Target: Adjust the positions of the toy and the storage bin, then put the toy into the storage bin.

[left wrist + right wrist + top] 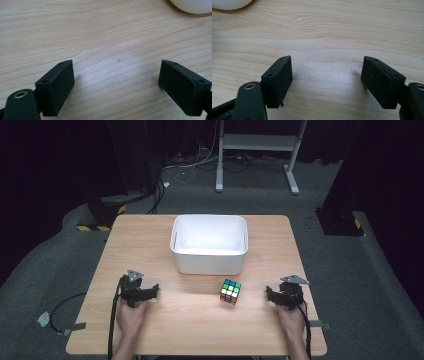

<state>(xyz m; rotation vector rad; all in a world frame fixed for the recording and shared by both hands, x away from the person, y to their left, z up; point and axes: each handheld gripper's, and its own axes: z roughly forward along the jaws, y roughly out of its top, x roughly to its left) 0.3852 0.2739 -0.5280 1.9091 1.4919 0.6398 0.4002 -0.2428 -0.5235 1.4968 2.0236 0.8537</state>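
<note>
Wooden table (150, 245) sits mid-frame on grey carpet, a white bin (209, 244) at its upper centre. Your left gripper (152, 292) rests lower left, jaws spread wide with bare wood between them, holding nothing. Your right gripper (269, 295) rests lower right, jaws equally wide and empty. Cube (230, 291) lies below the bin, between both grippers, nearer your right one, touching neither

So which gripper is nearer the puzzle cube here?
Right. The right gripper sits a short way off the puzzle cube, on its right. The left gripper is much farther off, on the cube's left. Both have open jaws holding nothing.
</note>
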